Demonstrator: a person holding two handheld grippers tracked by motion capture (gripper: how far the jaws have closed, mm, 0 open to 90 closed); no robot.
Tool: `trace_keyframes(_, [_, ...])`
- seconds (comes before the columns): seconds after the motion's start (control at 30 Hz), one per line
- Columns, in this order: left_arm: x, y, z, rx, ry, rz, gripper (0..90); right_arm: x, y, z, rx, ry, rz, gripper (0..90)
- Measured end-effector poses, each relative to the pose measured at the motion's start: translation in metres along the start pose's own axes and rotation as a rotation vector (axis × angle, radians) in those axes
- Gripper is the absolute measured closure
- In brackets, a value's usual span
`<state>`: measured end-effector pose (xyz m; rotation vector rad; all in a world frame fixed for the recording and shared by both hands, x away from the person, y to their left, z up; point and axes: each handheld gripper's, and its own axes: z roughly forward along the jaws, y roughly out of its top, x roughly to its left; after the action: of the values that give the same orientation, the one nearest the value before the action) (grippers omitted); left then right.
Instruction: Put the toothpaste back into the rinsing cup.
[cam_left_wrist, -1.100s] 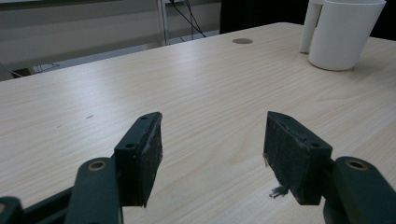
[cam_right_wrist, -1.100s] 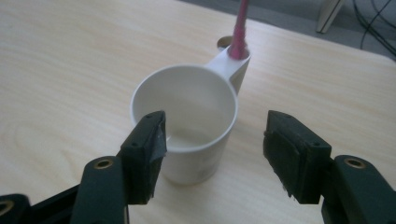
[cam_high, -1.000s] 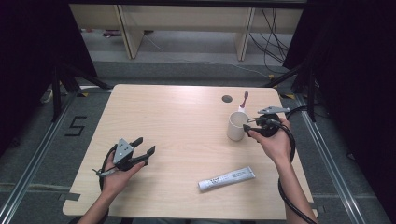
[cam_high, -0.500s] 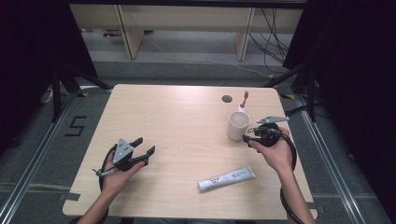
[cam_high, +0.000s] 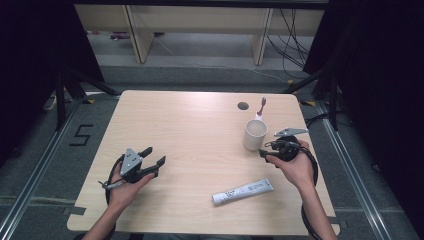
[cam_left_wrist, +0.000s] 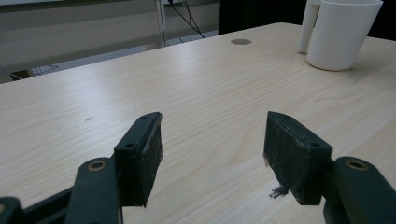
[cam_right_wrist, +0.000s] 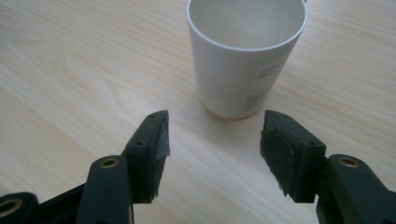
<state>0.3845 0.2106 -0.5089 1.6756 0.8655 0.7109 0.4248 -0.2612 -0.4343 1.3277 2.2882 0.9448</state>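
The right gripper (cam_right_wrist: 214, 140), jaws spread and holding nothing, sits just near of the white cylindrical paper cup (cam_right_wrist: 246, 56), not touching; bare light wooden table (cam_high: 190, 130) stretches left.

cup (cam_high: 255, 134): plain white, small grey print on its side
toothbrush (cam_high: 261, 106): white handle, pink-red head
tube (cam_high: 243, 191): white, dark lettering
worktop (cam_high: 190, 125): pale wood grain, one dark round spot
tongs (cam_right_wrist: 215, 154): black
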Motion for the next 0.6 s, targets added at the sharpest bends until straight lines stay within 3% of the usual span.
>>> trace_keyframes(0.03, [0.001,0.000,0.001,-0.014,-0.007,0.000,36.7,0.001,0.000,0.000,0.015,0.005,0.007,42.4])
trace_keyframes(0.13, [0.000,-0.001,-0.001,0.008,0.007,-0.001,36.6,0.000,-0.002,0.002,0.029,0.016,-0.013,42.5])
trace_keyframes(0.17, [0.000,-0.001,-0.001,0.007,0.006,0.001,36.6,-0.001,-0.003,0.005,0.008,0.017,-0.018,42.4])
trace_keyframes(0.2, [0.000,-0.001,-0.001,0.007,0.006,0.001,36.6,-0.003,-0.003,0.005,0.022,0.015,-0.061,42.4])
trace_keyframes(0.23, [0.000,-0.001,0.000,0.009,0.005,0.003,36.6,-0.002,-0.003,0.004,0.048,0.027,-0.050,42.5])
trace_keyframes(0.27, [-0.001,-0.001,0.000,0.010,0.003,0.008,36.6,-0.004,-0.004,0.005,0.044,0.028,-0.079,42.5])
trace_keyframes(0.37, [-0.001,0.000,0.000,0.007,-0.004,0.010,36.4,0.000,-0.004,0.005,0.087,0.072,-0.078,42.5])
trace_keyframes(0.43, [-0.001,0.000,0.001,-0.003,-0.012,0.010,36.1,0.002,-0.003,0.006,0.124,0.109,-0.107,42.4])
trace_keyframes(0.5, [0.000,0.000,-0.002,0.010,-0.005,0.009,36.0,0.005,-0.002,0.007,0.150,0.157,-0.176,43.3])
trace_keyframes(0.57, [0.001,0.000,-0.002,0.007,-0.004,0.010,36.0,0.011,-0.001,0.008,0.206,0.229,-0.294,43.6])
trace_keyframes(0.6, [0.002,0.000,-0.002,0.000,-0.012,0.011,35.9,0.014,0.000,0.010,0.218,0.271,-0.375,43.6])
